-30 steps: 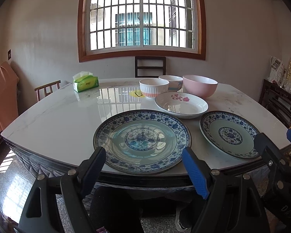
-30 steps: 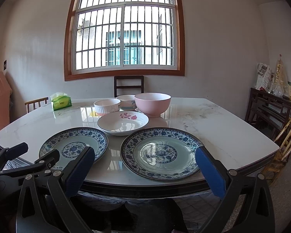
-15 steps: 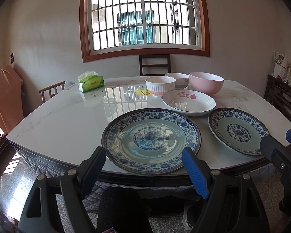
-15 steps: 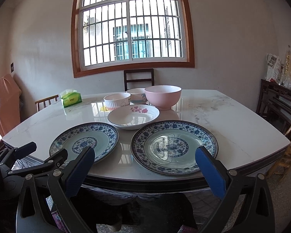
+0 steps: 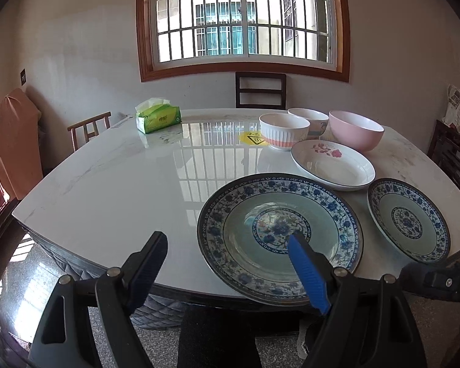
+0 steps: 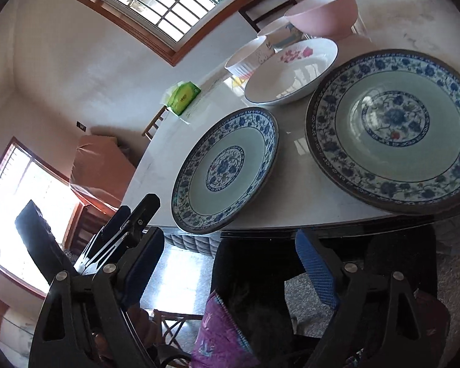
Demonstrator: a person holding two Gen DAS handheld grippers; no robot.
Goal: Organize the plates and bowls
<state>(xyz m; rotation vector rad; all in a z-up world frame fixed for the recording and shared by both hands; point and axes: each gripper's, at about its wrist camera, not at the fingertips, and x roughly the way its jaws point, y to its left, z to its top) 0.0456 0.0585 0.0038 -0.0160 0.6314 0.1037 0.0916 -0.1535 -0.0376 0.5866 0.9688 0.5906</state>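
This looks like the very start of the tidy-up: nothing is stacked yet. On the table (image 5: 113, 190), seen from the left wrist, the left blue plate (image 5: 279, 233) sits at 6 o'clock, near the front edge. The right blue plate (image 5: 408, 219) is at 4 o'clock, close beside it but not touching. The white flower plate (image 5: 332, 164) lies behind them at 2 o'clock. Three bowls wait at 1 o'clock: the striped bowl (image 5: 283, 130), a small bowl (image 5: 309, 118) behind it, and the pink bowl (image 5: 355, 128).

The left gripper (image 5: 227, 239) is wide open and holds nothing. One finger shows in front of the left blue plate, and I cannot tell if it touches.

The right gripper (image 6: 230, 242) is tipped sideways, low by the table edge. Its jaws have just been closing a little, but they are apart with nothing between them. The front rim of the left blue plate (image 6: 224, 168) is right ahead of it at 12 o'clock.

I think picking up a blue plate is the job now. Next, one finger must go under the rim and one on top, then pinch gently, because a shiny plate can slip
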